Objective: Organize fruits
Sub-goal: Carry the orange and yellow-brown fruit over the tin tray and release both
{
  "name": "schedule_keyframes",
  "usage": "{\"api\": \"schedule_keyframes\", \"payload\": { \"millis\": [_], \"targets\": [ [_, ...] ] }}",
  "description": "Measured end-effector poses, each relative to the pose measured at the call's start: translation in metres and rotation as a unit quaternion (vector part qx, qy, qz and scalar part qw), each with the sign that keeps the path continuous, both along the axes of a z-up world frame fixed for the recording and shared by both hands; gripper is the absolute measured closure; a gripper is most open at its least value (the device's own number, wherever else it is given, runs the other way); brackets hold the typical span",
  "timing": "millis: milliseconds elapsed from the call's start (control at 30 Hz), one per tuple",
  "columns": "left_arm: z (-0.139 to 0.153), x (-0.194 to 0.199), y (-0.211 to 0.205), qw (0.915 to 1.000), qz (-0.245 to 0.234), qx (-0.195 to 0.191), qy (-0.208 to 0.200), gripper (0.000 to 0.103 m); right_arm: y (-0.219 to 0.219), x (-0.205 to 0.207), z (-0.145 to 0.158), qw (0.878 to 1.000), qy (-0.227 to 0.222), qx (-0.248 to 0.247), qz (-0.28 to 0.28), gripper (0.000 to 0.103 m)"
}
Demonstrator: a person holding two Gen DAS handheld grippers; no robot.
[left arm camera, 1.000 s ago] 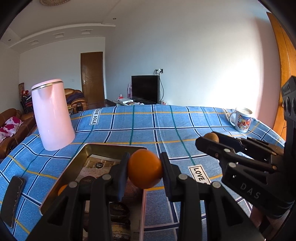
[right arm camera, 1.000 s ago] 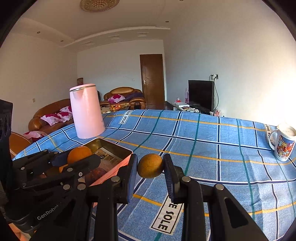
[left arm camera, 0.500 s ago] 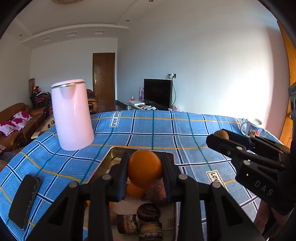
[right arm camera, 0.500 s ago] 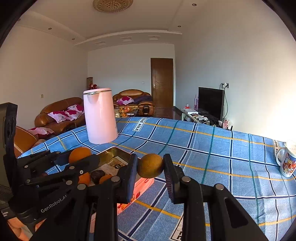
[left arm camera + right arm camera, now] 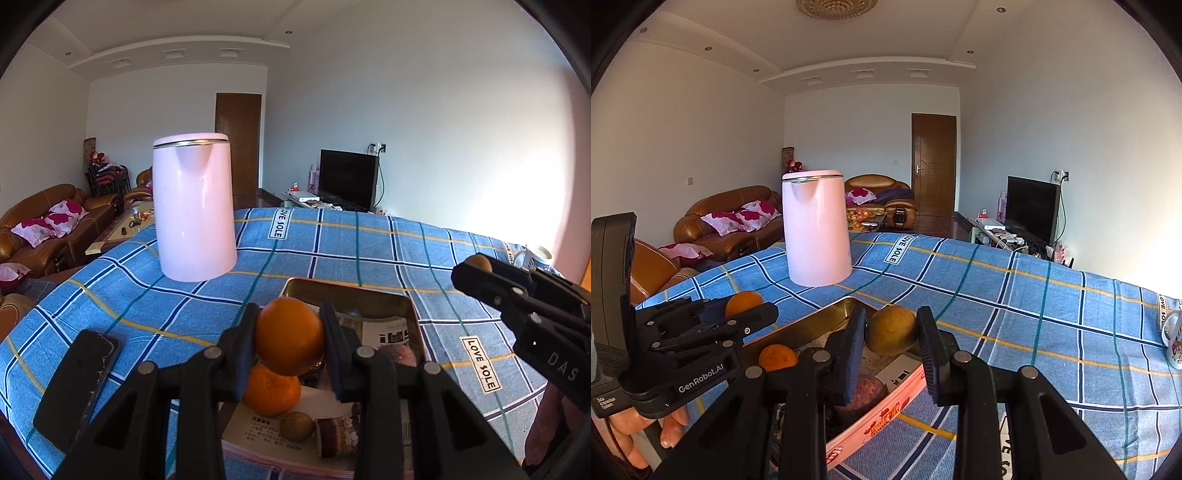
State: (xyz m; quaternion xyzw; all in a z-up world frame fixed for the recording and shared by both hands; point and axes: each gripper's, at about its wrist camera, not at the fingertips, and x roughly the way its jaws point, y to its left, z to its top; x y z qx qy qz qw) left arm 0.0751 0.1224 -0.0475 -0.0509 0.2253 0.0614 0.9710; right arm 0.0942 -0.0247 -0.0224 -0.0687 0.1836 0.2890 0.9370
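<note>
Over the tin (image 5: 413,314), both clamped fruits now hover, formerly beside it.

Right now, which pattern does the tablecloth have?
The tablecloth is blue plaid with yellow lines; right wrist view.

An orange (image 5: 289,335), round and bright, hangs pinched between the left tool's (image 5: 289,341) pads above the metal tin (image 5: 354,295). A yellow-brown pear (image 5: 892,329), dull-skinned, sits clamped in the right tool (image 5: 892,345) over the tin's near edge. Inside the tin lie a second orange (image 5: 272,390), a small brown kiwi (image 5: 297,426) and a dark reddish fruit (image 5: 400,355), resting on printed paper.
</note>
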Motion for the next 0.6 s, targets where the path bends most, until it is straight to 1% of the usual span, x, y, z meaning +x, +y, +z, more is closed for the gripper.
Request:
{"api": "schedule_keyframes", "payload": {
  "millis": [133, 600],
  "targets": [
    [-0.001, 0.003, -0.002, 1.0000, -0.005, 0.004, 0.005, 0.068, 0.012, 0.005, -0.006, 1.000, 0.009, -0.009, 0.008, 0.073],
    [-0.011, 0.025, -0.007, 0.9991, -0.023, 0.019, 0.031, 0.068, 0.036, 0.038, -0.023, 0.998, 0.052, -0.031, 0.004, 0.073]
  ]
}}
